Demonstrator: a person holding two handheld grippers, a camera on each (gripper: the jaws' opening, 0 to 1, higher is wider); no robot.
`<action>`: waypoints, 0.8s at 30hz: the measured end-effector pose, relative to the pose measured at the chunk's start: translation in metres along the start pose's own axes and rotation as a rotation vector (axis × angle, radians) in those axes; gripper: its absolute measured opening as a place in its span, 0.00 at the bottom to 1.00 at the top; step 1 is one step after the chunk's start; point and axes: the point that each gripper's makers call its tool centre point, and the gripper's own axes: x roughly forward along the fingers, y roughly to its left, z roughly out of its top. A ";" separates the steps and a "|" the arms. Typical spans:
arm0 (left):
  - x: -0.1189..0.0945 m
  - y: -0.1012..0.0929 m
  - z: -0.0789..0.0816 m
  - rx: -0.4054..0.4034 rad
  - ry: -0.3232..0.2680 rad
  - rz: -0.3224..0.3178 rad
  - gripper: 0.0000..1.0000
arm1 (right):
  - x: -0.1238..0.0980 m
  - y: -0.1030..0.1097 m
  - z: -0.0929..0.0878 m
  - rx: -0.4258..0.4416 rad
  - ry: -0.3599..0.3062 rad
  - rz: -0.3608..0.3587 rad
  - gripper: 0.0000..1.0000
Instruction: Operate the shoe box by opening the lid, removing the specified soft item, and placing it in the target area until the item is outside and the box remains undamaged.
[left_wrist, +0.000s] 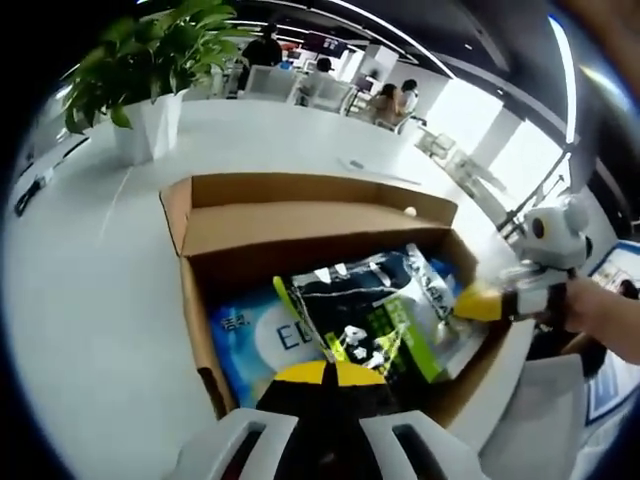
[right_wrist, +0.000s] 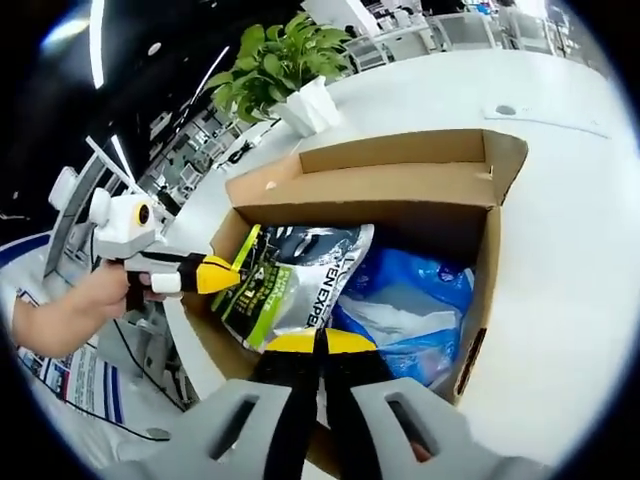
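With its flaps folded back, the cardboard box sits open on a white table, and inside lie two soft packs. A dark pouch with green and white print rests on top, overlapping a blue bag beneath it; both are still inside the box. From the left gripper view, the left gripper has its yellow-tipped jaws pressed together with nothing between them, poised over the near edge of the box. The right gripper comes in from the side, its jaws closed, the tip touching the pouch's edge; whether it pinches the pouch I cannot tell. A potted plant stands well beyond the box.
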 end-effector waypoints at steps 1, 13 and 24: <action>0.000 -0.001 0.000 0.005 -0.002 -0.005 0.00 | -0.002 0.001 0.000 0.001 0.000 -0.003 0.00; -0.016 -0.023 0.018 0.014 -0.031 -0.003 0.00 | -0.029 0.008 0.014 -0.016 -0.041 0.010 0.00; -0.022 -0.066 0.027 0.028 -0.051 0.041 0.00 | -0.068 0.004 0.016 -0.055 -0.058 0.047 0.00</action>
